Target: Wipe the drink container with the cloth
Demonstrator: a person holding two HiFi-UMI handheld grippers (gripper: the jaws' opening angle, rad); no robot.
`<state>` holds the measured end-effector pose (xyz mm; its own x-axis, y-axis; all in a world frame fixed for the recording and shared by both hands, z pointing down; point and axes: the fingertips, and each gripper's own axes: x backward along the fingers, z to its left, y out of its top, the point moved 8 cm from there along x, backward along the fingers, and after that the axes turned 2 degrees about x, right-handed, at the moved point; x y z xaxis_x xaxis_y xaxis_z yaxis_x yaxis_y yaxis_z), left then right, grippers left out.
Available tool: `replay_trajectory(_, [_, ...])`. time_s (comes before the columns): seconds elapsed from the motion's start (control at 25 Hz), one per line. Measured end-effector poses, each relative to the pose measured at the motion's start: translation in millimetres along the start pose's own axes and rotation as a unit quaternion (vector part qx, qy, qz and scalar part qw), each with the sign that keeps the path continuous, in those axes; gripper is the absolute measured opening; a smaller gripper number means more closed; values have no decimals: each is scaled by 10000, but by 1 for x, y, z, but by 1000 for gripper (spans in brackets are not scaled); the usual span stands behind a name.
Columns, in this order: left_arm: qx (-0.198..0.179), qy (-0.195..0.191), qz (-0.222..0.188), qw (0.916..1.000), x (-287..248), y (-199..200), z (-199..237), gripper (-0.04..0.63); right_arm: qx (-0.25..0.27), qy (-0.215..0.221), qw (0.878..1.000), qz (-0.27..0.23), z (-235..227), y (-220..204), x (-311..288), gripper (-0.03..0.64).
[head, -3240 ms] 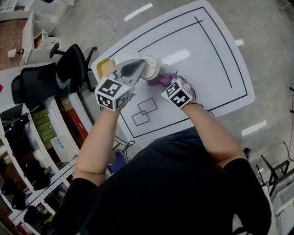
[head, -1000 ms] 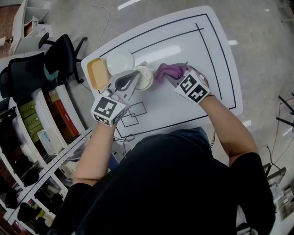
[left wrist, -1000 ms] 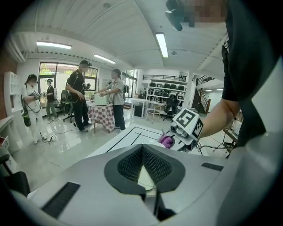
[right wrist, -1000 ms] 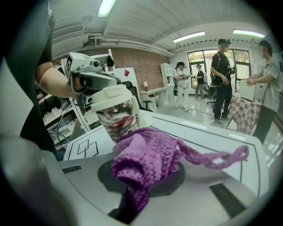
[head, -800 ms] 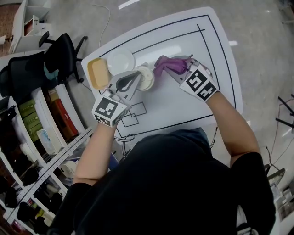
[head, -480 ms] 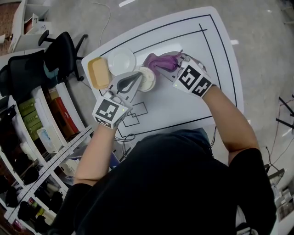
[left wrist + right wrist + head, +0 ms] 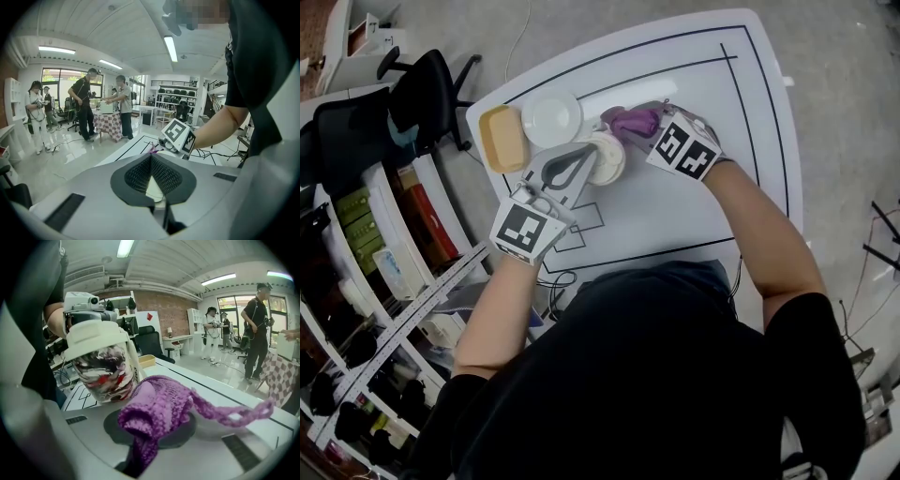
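**Change from earlier frames.** The right tool (image 7: 649, 128) has travelled with the cloth (image 7: 631, 120). A second ago it was well to the right of the drink container (image 7: 607, 159), with bare tabletop (image 7: 694, 206) between them. Now it sits just beside the container's far right side. The left tool (image 7: 589, 155) has kept its place on the container.

**Drink container.** It stands on the white tabletop, inside the black outline and near its left end. It has a cream lid, wider than the body. The wall is marbled in black, red and white. In the right gripper view it leans.

**Cloth.** Purple knit, bunched, with a loose strand trailing away from the container. In the right gripper view the bunched end lies against the lower wall of the container.

**Left tool.** Clenched on the container, with a cream part showing between the meshed pads (image 7: 164, 176).

**Right tool.** Clenched on the cloth, which spills out over its jaws.

**Other items.**
- A white plate (image 7: 552, 116) lies just beyond the container, to its left.
- A yellow dish (image 7: 503, 138) lies left of the plate.
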<state>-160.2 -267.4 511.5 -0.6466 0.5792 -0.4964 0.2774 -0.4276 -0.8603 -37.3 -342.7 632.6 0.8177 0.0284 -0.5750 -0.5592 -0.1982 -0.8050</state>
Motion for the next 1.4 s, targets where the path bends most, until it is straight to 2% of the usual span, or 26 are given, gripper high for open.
replay_trajectory(0.28, [35,43,-62,10000,1,3,0,21,39,81,9990,439,-5,-14,-20,66])
replay_trajectory(0.52, [40,113,-46,9999,1,-4,1,21,60,16,9986,533,-5,-13,-21,66])
replay_trajectory(0.76, [312,148,-23,9994,7,-3,-1,25,-101,-235,9988,427,2,1,3,67])
replay_trajectory(1.08, [364,108,-305,9988,38,14,-16,26,-220,-997,9947,148,12,43,65,67])
replay_trajectory(1.4, [390,270,-572,9972,107,34,-39,28,-554,-1836,9804,-458,57,100,141,68])
